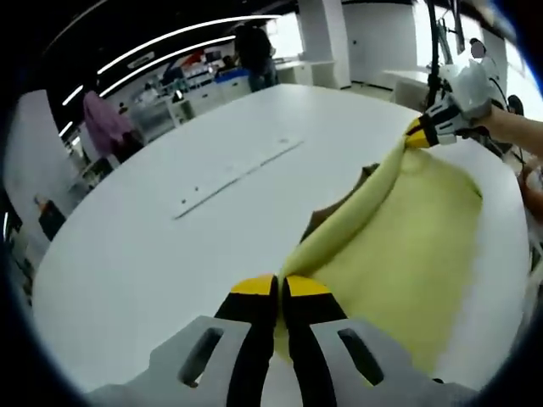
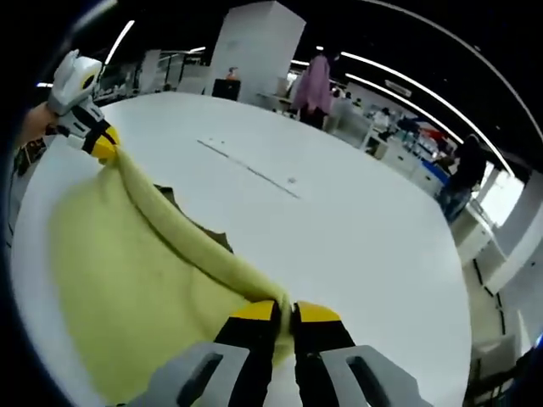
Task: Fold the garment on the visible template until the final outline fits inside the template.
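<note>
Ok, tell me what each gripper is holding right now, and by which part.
Both hold the yellow garment along one lifted edge: the left gripper is shut on one end of it, the right gripper on the other end. The edge stretches between them above the white table.

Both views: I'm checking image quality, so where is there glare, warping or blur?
Left gripper view: windows blow out behind the right gripper; the table edge bows. Right gripper view: ceiling strips curve, background people look soft, the yellow garment stays evenly lit.

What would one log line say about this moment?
left gripper: shut on yellow garment edge | right gripper: shut on same edge | brown template: partly covered | white table | fold: underway
</note>
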